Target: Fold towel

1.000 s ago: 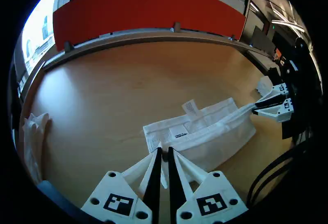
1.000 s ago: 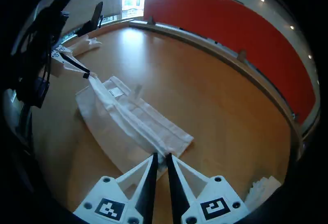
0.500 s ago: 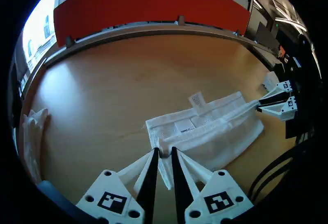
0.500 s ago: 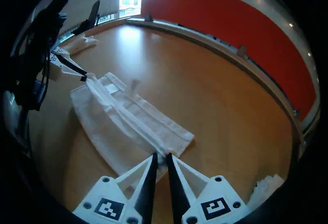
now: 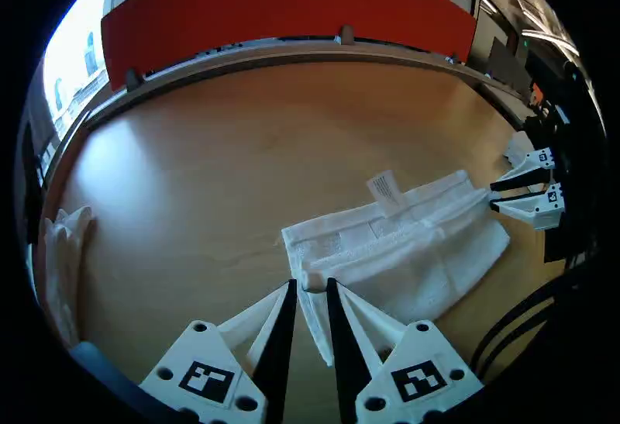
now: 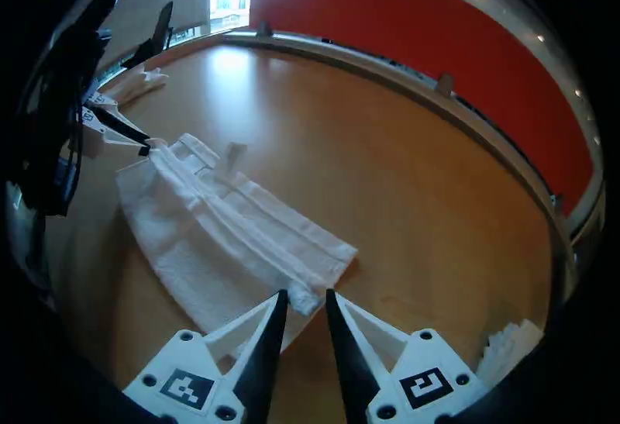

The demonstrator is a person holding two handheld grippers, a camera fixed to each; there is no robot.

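Left gripper spread, a white towel corner lying loose between its tips, not pinched. Right gripper spread too, the opposite end of the towel sitting in its gap. Towel lies folded lengthwise, flat on a wooden table, running from the left gripper's tips toward 2 o'clock in left gripper view. Its care label sticks up on the far long edge (text too small). Pile of white cloths at 9 o'clock by the table edge, well apart. Red partition at 12 o'clock behind the table.
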